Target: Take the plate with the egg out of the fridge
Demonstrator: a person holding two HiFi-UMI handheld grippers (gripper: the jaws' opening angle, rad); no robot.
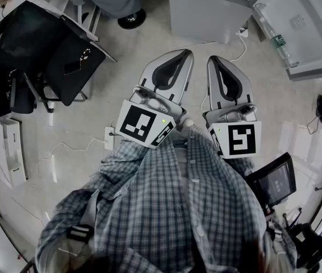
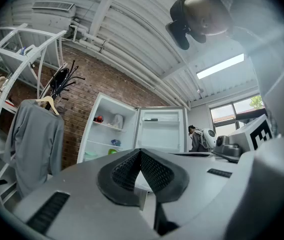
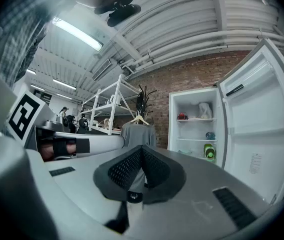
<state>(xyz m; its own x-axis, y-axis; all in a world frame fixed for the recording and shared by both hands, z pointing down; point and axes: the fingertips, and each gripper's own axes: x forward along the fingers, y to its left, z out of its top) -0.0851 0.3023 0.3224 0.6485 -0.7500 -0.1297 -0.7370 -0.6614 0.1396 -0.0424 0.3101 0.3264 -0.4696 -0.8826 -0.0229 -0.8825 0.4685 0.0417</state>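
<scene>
Both grippers are held close to my chest and point towards the open fridge (image 1: 206, 10) a few steps ahead. The left gripper (image 1: 180, 53) is shut with nothing between its jaws; its tips (image 2: 140, 151) meet. The right gripper (image 1: 217, 58) is also shut and empty, tips (image 3: 142, 148) together. The fridge shelves (image 3: 197, 119) hold a red thing (image 3: 182, 116), a white bag (image 3: 204, 109), a blue thing (image 3: 210, 135) and a green bottle (image 3: 209, 152). A pale flat thing (image 3: 185, 152) lies on a lower shelf; it is too small to tell whether it is a plate or holds an egg.
The fridge door (image 1: 302, 21) stands wide open to the right. A grey garment (image 2: 34, 139) hangs on a rack left of the fridge, beside white shelving (image 2: 11, 54). A black chair (image 1: 47, 50) and cables (image 1: 75, 149) are on the floor at my left. A screen (image 1: 277, 181) stands at my right.
</scene>
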